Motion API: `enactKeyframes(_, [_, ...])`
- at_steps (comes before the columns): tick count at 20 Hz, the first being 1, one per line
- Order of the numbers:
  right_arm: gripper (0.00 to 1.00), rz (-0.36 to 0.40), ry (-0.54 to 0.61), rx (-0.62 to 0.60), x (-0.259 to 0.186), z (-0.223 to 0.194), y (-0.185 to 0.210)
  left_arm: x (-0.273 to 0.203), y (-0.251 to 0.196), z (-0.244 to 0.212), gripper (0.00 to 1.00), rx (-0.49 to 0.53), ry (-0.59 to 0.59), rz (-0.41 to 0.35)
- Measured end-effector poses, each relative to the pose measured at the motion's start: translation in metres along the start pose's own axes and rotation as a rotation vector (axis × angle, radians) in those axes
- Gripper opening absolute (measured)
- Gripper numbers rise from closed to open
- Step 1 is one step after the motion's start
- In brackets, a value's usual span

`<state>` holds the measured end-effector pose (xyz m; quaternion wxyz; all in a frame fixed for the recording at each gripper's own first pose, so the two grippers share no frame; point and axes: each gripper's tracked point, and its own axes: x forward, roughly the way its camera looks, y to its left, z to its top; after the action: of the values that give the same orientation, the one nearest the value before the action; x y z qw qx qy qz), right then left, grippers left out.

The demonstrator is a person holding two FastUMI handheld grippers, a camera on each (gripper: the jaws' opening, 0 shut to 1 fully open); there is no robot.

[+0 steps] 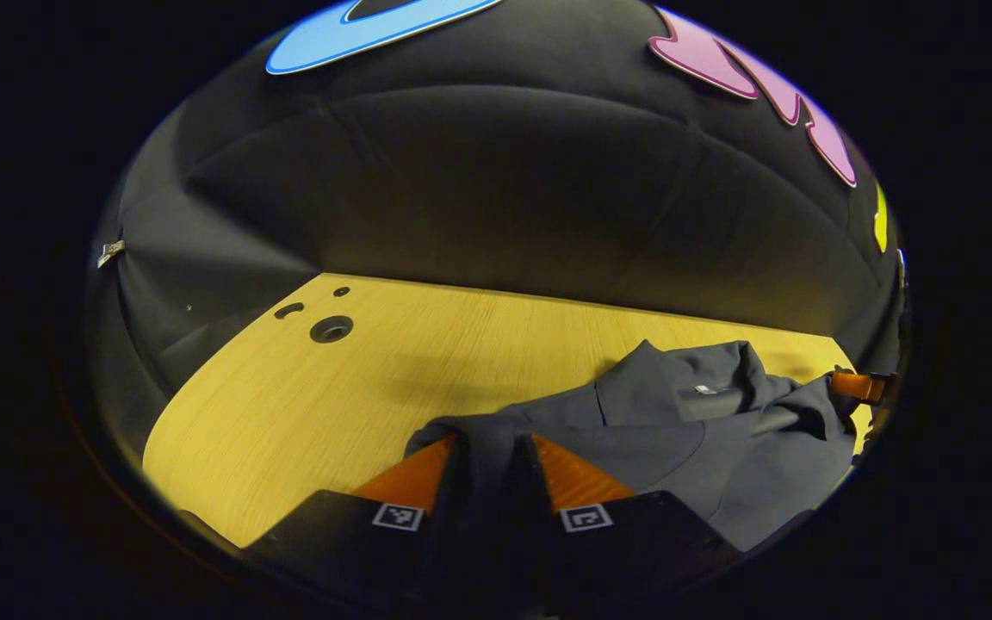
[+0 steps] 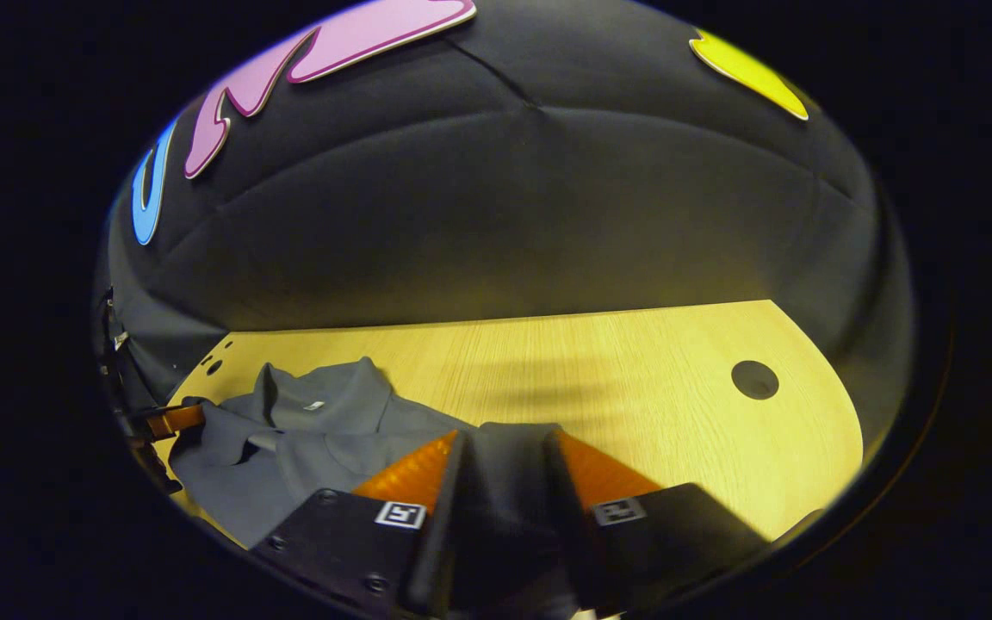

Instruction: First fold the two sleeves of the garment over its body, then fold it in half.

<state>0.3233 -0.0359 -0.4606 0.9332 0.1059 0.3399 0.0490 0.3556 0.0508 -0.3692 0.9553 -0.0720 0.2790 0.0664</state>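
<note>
A dark grey garment [image 1: 720, 439] lies rumpled on the wooden table [image 1: 315, 413], collar up with a small white tag. In the left gripper view my left gripper [image 1: 493, 439] is shut on a fold of its cloth, likely a sleeve, which fills the gap between the fingers. The right gripper [image 1: 858, 386] shows at the garment's far side. In the right gripper view the garment [image 2: 315, 435] spreads to the left, and my right gripper [image 2: 505, 433] is shut on another fold of it. The left gripper [image 2: 170, 421] shows at the garment's far left edge.
The table has a round cable hole [image 1: 331, 329] with smaller holes beside it at one end and another round hole [image 2: 754, 380] at the other end. The black cloth wall closes the table's far edge. Bare wood [image 2: 634, 387] stretches beyond the garment.
</note>
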Motion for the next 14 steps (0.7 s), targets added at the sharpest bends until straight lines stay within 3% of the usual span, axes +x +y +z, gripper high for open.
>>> enactKeyframes(1, [0.64, 0.0, -0.002, -0.002, -0.004, 0.003, 0.0, -0.004, 0.001, 0.0, 0.53, -0.006, 0.005, 0.001])
enactKeyframes(2, [0.65, -0.004, -0.008, -0.001, -0.011, 0.006, 0.0, -0.009, 0.002, 0.002, 0.63, -0.013, 0.002, 0.004])
enactKeyframes(4, [0.65, -0.005, -0.024, 0.0, -0.022, 0.012, 0.001, -0.021, 0.002, 0.008, 0.67, -0.03, -0.018, 0.002])
enactKeyframes(6, [0.71, -0.008, -0.039, -0.004, -0.037, 0.018, 0.003, -0.037, 0.004, 0.014, 0.77, -0.02, -0.041, 0.008])
enactKeyframes(7, [0.72, -0.015, -0.045, -0.009, -0.047, 0.021, 0.003, -0.048, 0.003, 0.019, 0.87, -0.012, -0.053, 0.005])
enactKeyframes(11, [0.88, -0.038, -0.098, -0.036, -0.094, 0.042, 0.009, -0.094, -0.004, 0.029, 0.92, -0.018, -0.082, -0.029])
enactKeyframes(14, [0.89, -0.019, -0.13, -0.024, -0.134, 0.057, 0.022, -0.131, -0.007, 0.033, 0.92, -0.036, -0.097, -0.053])
